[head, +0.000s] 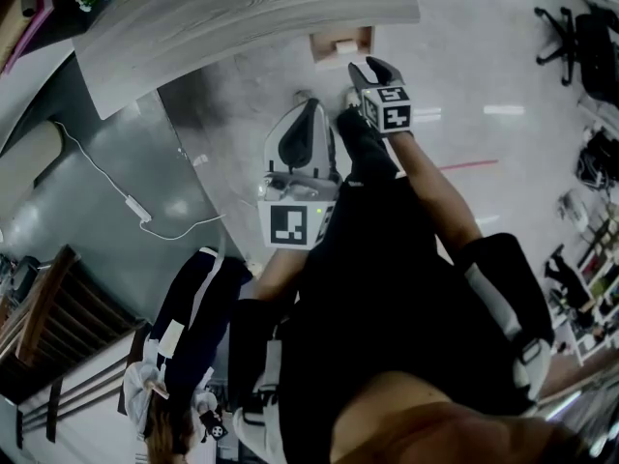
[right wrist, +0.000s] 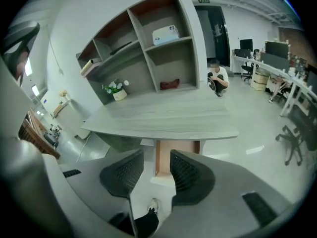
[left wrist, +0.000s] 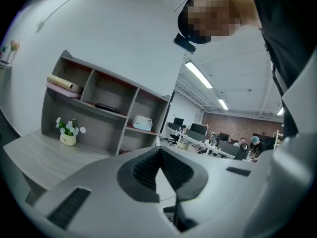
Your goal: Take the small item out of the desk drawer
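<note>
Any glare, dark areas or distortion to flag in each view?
Head view: dim, the person's clothing nearly black, lamp glare on the glossy pale floor. Left gripper view: strong fisheye, dark corners. Right gripper view: evenly lit, the grey wood-grain desk bowed by the lens.

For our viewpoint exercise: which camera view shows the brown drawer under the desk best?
The head view: from above, the drawer juts clear of the desk edge. The right gripper view shows only its front, partly behind the fingers. The left gripper view misses it.
</note>
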### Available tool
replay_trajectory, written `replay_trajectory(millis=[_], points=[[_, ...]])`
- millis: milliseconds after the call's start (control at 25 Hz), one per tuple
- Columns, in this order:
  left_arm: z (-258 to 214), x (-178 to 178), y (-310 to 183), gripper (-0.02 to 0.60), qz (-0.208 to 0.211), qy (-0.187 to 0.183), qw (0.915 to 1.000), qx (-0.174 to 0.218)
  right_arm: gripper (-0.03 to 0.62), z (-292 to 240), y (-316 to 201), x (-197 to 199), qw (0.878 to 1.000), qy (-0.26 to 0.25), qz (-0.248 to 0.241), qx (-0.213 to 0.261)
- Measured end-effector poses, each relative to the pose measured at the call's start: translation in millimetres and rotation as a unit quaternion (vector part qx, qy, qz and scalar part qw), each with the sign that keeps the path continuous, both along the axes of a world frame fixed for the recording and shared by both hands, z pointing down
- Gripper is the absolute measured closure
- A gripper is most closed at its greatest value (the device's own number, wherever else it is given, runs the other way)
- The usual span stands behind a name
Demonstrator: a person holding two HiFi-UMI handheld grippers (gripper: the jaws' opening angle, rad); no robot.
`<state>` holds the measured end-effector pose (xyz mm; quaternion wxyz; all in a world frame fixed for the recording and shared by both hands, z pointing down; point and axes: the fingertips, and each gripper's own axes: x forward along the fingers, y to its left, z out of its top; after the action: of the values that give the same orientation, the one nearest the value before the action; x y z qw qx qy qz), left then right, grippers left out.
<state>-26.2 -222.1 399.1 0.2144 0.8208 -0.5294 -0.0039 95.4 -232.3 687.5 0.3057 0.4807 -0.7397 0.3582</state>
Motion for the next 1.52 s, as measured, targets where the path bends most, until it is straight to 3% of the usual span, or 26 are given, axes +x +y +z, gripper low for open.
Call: replay_trajectory(millis=[640,880,1520], points=[[30,5,-23,0.586,-0.009,0.004,0.9998,-0.019,0.39,152,-5,13,0.992,0.062,-0.01,-0.114],[46,7,-26,0.586,-0.013,0.006,0.9994,-0.032,0.373,193,-3,25,0.987,0.093,-0.014,-0.132],[87,-4,-31,0.585,-0.028,0.013,0.9974,-0.065,0.336,261,1,18,0.977,0.11,-0.012,-0.183]])
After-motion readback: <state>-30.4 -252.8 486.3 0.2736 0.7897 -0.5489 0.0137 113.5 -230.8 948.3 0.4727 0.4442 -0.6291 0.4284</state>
